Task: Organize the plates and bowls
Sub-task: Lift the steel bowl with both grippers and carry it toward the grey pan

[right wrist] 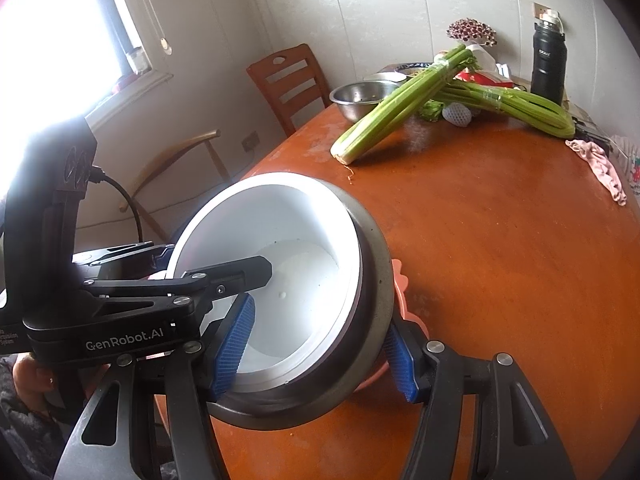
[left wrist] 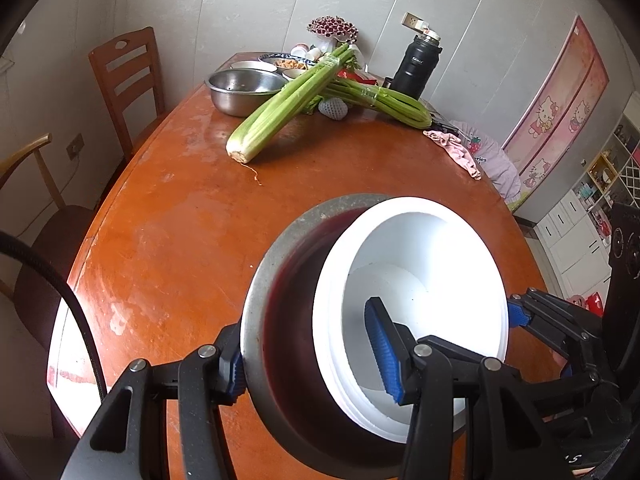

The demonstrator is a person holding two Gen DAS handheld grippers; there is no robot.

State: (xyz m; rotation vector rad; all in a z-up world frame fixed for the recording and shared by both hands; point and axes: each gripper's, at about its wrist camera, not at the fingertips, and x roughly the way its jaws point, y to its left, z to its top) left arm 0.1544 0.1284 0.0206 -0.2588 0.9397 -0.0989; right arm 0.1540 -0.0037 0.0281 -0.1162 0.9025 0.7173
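Note:
A grey metal bowl with white bowls nested inside hangs tilted over the near end of the orange table. My left gripper is shut on the stack's wall, one blue pad outside and one inside. From the other side my right gripper is shut on the same stack, again with one pad inside and one outside. The right gripper shows at the bowl's right edge in the left wrist view. The left gripper reaches into the white bowl in the right wrist view. Something pink peeks out beneath the stack.
Two celery bunches lie across the far half of the table. Beside them stands a steel bowl, with small dishes and a black flask further back. A pink cloth hangs at the right edge. Wooden chairs stand on the left.

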